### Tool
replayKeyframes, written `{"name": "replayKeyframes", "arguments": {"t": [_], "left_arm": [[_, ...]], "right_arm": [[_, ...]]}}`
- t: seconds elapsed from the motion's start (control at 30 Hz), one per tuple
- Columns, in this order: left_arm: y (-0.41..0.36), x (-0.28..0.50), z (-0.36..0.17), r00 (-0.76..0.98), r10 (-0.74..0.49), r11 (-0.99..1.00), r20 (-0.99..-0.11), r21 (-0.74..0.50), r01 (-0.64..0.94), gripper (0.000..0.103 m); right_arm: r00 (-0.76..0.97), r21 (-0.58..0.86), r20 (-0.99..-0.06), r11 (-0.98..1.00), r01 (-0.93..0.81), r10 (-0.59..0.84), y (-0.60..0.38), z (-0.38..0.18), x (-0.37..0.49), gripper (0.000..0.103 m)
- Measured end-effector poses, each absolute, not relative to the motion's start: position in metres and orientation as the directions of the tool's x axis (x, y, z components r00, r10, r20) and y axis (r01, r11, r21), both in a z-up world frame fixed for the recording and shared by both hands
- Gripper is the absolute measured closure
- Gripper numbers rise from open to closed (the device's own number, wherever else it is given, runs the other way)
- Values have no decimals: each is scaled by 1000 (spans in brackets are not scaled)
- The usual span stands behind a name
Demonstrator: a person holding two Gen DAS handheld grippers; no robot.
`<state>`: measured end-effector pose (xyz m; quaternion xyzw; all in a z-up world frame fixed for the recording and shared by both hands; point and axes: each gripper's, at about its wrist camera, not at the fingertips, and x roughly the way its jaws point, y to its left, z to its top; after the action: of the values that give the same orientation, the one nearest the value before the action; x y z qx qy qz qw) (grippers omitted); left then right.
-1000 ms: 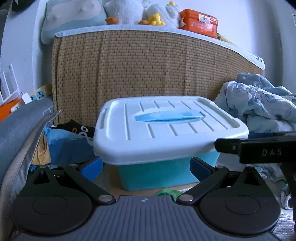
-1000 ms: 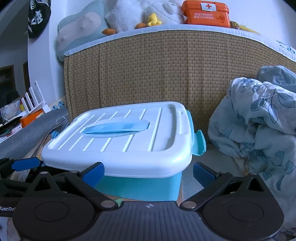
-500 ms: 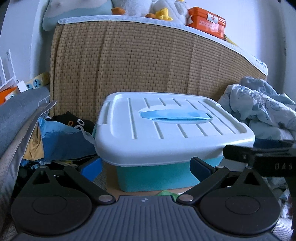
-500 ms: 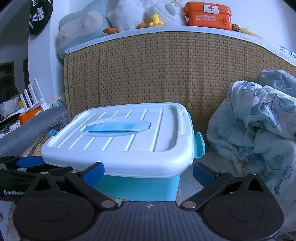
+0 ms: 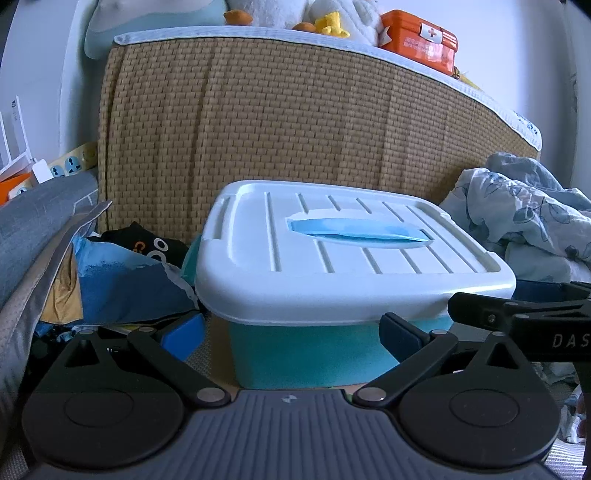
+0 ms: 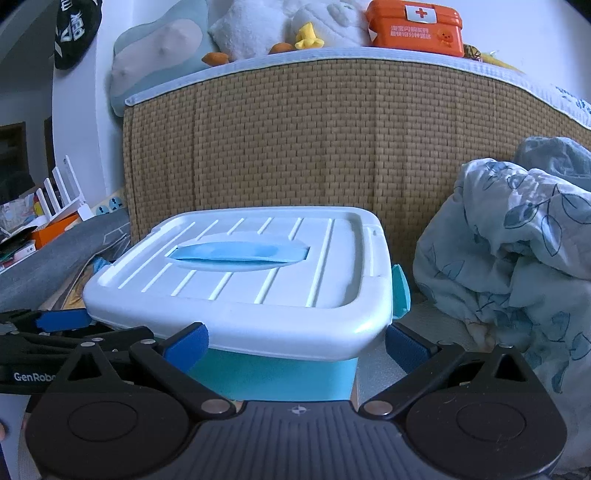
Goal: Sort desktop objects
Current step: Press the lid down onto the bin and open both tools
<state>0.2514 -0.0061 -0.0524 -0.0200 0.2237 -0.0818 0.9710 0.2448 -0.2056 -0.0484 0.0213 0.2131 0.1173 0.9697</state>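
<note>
Storage box: turquoise body, white lid shut with blue handle flat; contents hidden; stands before a woven headboard.
First-aid box: orange, closed, on the ledge above.
Left claw: spread wide, empty, low before the box's near left corner.
Right claw: spread wide, empty, level with the lid's rim at the right corner.
Blanket: heaped right of the box.

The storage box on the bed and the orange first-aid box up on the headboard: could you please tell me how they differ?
The storage box is pale, with a white ribbed lid over a turquoise body; the first-aid box is orange with a red cross label. The storage box sits low, right in front of both hand-held grippers; the first-aid box rests high on the woven headboard, beside plush toys. Both are lidded and shut.
</note>
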Motion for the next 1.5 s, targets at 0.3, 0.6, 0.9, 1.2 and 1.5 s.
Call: {"name": "replayKeyframes", "arguments": {"t": [0.3, 0.6, 0.9, 1.2, 1.5], "left_arm": [[-10, 260, -52, 888, -149, 989, -436, -65, 134, 0], [-11, 268, -53, 887, -142, 990, -440, -72, 123, 0], [-11, 275, -53, 883, -133, 991, -449, -54, 122, 0], [-14, 271, -58, 882, -130, 991, -452, -31, 130, 0], [-9, 245, -62, 883, -125, 991, -452, -17, 132, 0]], "right_arm": [[886, 97, -401, 972, -214, 235, -205, -49, 249, 0], [888, 107, -396, 972, -209, 234, -204, -49, 256, 0], [891, 86, -397, 976, -202, 220, -201, -49, 261, 0], [889, 83, -405, 976, -199, 216, -200, -50, 261, 0], [892, 109, -406, 979, -169, 199, -209, -50, 250, 0]]}}
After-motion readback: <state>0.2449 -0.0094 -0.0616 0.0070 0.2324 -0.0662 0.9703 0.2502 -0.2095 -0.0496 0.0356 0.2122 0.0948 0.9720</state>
